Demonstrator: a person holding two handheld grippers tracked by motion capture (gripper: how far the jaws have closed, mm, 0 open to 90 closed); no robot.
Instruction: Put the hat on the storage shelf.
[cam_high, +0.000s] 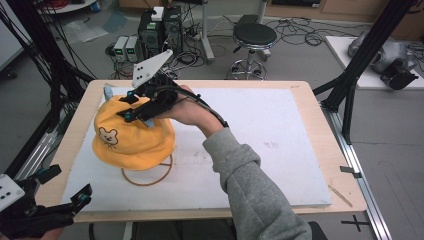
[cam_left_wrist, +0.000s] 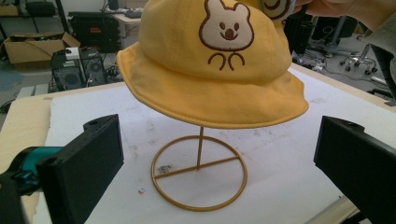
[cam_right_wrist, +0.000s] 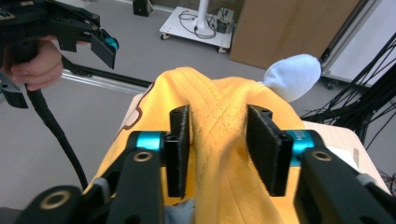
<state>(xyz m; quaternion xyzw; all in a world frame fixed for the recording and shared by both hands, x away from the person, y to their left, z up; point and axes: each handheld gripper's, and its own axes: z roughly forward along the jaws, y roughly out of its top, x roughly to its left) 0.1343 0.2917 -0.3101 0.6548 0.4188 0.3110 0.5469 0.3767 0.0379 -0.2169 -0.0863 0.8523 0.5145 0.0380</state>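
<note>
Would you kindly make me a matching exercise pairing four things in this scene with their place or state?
Things:
1. yellow hat
2. gold wire stand
3. right gripper
4. left gripper

Places or states:
A. jaws wide apart, nothing between them
B. ring base resting on the white board
C. sitting on top of the stand
D. jaws on either side of a fold of fabric at the hat's crown

Pairs: 1-C, 2-B, 3-D, 4-A

Even, soft indoor light; faint shadows, slight overall blur, no glare.
</note>
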